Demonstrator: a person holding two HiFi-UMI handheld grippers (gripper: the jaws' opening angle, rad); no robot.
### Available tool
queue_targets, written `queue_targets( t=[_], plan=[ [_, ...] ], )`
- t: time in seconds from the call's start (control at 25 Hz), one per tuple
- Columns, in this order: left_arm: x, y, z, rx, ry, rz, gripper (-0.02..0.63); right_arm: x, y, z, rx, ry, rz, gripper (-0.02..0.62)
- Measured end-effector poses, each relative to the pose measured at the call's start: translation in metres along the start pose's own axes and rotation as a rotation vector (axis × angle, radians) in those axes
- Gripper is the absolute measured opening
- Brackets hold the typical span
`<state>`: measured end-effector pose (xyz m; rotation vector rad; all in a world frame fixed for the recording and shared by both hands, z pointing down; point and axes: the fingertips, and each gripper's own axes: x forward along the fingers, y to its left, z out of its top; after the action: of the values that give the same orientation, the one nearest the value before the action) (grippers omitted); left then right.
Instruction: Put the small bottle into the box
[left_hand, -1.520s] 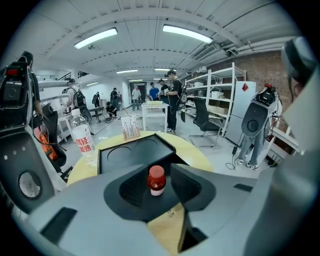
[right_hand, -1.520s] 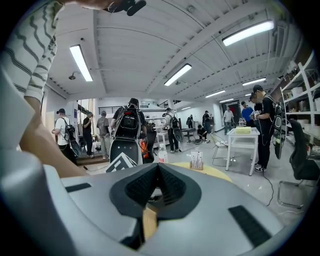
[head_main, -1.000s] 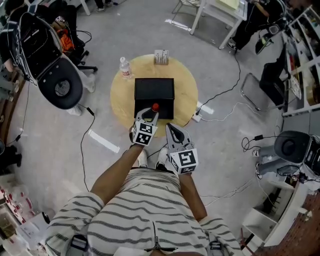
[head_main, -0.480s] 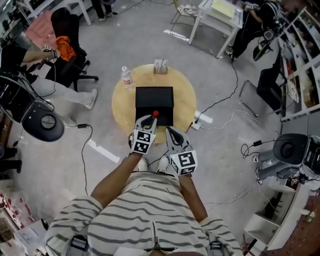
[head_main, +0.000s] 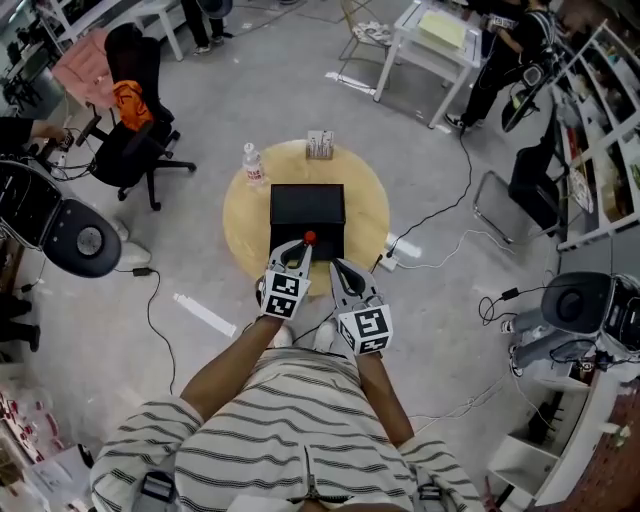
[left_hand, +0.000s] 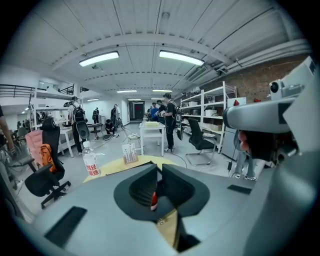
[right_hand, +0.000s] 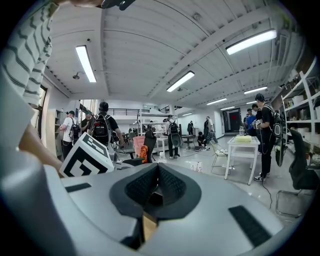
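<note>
The left gripper (head_main: 301, 247) is clamped on the red-capped small bottle (head_main: 310, 238), its jaws having just been closing, above the near edge of the black box (head_main: 307, 203) mid-tabletop (head_main: 245, 215). The right gripper (head_main: 339, 268) is seen pinched together, empty.

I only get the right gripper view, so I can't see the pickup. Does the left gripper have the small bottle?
Observer: Yes. In the left gripper view, the left gripper has just been closing its jaws, and the pads press on the red-capped small bottle.
Operator: Where's the box?
Observer: The head view shows the black box on the round table, directly ahead of that gripper.
Operator: And my right gripper?
Observer: The right gripper hangs beside the left one near the table's near edge, short of the box.
</note>
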<state>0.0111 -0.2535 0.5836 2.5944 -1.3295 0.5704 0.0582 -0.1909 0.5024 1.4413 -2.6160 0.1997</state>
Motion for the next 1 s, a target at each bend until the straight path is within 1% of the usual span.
queue_targets(
  t=[0.4,0.64,1.0],
  plan=[
    [-0.019,-0.003,0.021,0.003,-0.049,-0.014,0.023,0.004,-0.004,0.002,0.014,-0.012,-0.005,0.009],
    [-0.029,-0.003,0.028,0.007,-0.072,-0.012,0.021,0.005,-0.01,0.004,0.037,-0.023,-0.021,0.009],
    [-0.045,-0.009,0.04,0.007,-0.107,-0.016,0.021,0.002,-0.011,0.006,0.041,-0.031,-0.035,0.009]
  ],
)
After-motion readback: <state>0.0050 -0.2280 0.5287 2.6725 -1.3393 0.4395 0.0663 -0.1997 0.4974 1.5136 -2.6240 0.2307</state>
